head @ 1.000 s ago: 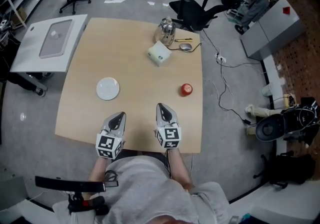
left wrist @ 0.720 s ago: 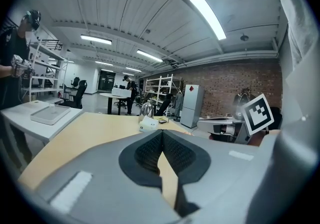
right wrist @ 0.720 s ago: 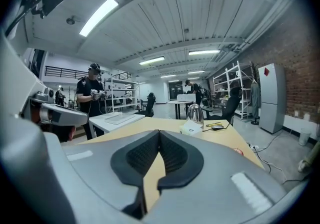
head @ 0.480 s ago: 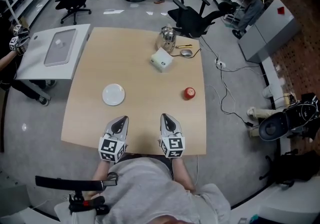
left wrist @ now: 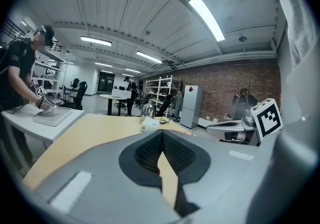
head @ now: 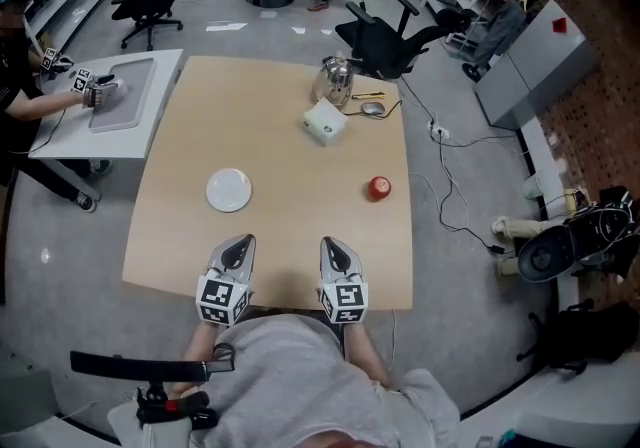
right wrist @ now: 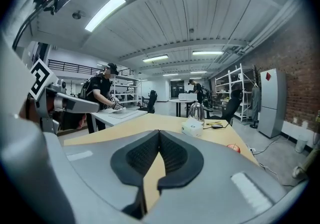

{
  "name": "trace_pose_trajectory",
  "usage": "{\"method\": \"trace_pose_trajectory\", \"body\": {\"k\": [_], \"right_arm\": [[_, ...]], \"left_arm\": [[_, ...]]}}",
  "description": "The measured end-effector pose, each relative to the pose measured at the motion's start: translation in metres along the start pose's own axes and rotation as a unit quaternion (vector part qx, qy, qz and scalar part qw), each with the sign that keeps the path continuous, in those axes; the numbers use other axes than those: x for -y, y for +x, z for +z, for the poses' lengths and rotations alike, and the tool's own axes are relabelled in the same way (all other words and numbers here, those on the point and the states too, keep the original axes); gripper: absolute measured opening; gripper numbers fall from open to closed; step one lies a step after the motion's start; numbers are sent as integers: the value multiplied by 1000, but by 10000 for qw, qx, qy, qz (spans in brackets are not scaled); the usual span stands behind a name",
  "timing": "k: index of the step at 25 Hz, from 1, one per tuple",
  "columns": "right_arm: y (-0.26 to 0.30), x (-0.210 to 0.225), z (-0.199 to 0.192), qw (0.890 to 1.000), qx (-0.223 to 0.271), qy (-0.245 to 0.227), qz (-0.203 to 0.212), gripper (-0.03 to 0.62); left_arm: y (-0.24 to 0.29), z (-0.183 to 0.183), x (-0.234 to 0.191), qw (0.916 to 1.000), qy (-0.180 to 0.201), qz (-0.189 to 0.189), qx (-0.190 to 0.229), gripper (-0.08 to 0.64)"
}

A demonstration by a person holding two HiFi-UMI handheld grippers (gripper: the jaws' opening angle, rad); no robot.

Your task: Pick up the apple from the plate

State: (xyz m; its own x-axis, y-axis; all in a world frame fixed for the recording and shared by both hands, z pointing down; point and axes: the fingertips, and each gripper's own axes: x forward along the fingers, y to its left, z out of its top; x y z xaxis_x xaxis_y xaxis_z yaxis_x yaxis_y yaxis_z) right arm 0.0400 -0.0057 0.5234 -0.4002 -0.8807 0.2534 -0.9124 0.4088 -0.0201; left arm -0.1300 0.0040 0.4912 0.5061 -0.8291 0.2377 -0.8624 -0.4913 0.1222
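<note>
L gripper & R gripper: jaws pressed together, nothing btwn, both over table near edge. Apple sits on bare tabletop fwd-right of R gripper, well apart from plate.

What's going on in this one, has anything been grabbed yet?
Nothing is being handled yet. A person holds the left gripper and the right gripper over the near edge of the table, both shut and empty. The apple sits on the bare tabletop, well apart from the empty white plate.
</note>
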Motion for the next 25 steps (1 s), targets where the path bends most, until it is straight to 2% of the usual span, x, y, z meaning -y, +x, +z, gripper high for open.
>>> {"method": "trace_pose_trajectory", "body": {"k": [25], "right_arm": [[-12,-1,-4,9999,-4,51,-95,6]], "left_arm": [[1,-3,10,9998,4,-173,15,18]]}}
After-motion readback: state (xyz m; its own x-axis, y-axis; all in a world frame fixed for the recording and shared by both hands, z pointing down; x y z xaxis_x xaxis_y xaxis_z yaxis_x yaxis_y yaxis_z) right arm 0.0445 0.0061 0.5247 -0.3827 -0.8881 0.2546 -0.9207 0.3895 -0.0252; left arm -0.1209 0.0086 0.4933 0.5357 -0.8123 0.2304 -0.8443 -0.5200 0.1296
